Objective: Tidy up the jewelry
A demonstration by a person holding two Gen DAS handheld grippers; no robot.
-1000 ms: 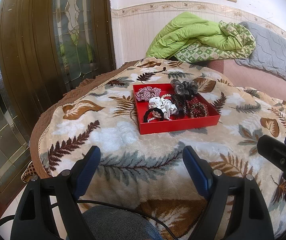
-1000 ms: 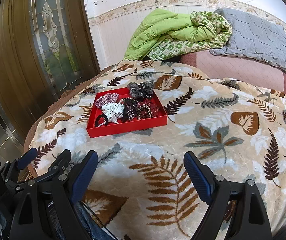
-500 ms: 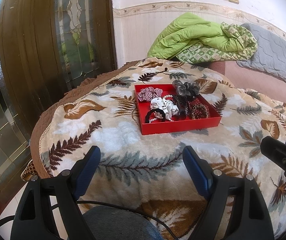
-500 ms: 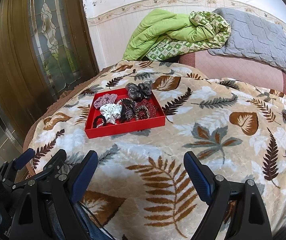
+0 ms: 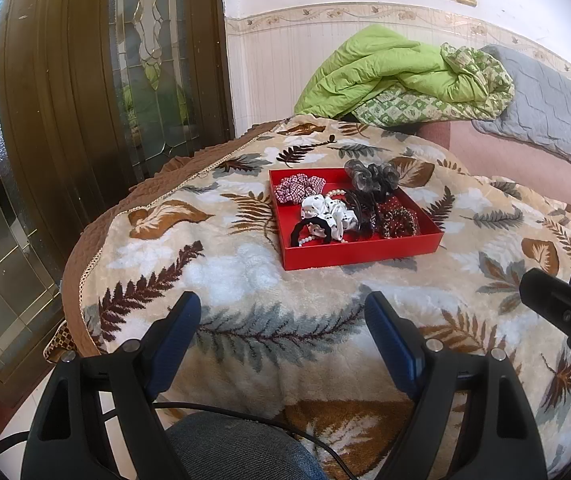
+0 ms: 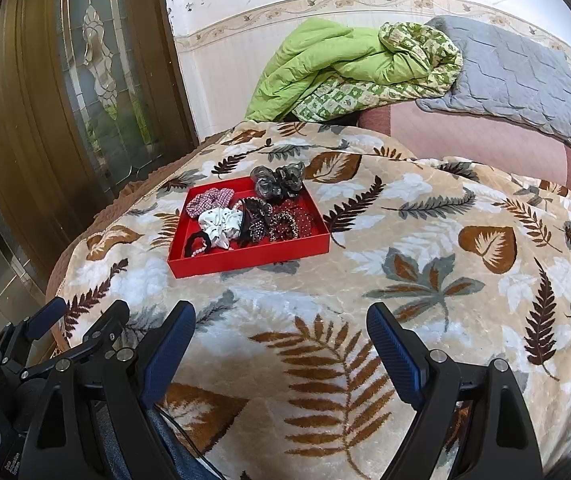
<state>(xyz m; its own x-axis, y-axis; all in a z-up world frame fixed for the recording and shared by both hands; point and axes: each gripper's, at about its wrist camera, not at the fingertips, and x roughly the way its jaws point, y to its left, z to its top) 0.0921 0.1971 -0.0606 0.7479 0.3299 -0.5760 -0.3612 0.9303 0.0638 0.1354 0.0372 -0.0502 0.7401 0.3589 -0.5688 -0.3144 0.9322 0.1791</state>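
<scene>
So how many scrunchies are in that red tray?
5 clearly: checked scrunchie at the red tray's far left, white dotted scrunchie mid, grey sheer scrunchie on the far rim, two dark red dotted scrunchies right. Others may hide in the pile.

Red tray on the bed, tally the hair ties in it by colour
In the red tray:
Pink check scrunchie: 1
White dotted scrunchie: 1
Grey sheer scrunchie: 1
Black tie with pearls: 1
Dark red and black dotted ones, tangled: about 3
Total: about 7

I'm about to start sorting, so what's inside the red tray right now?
The red tray holds a heap of scrunchies: a checked one, a white dotted one, a grey sheer one, dark red ones, and a black band with pearls. Anything beneath the heap is covered.
</scene>
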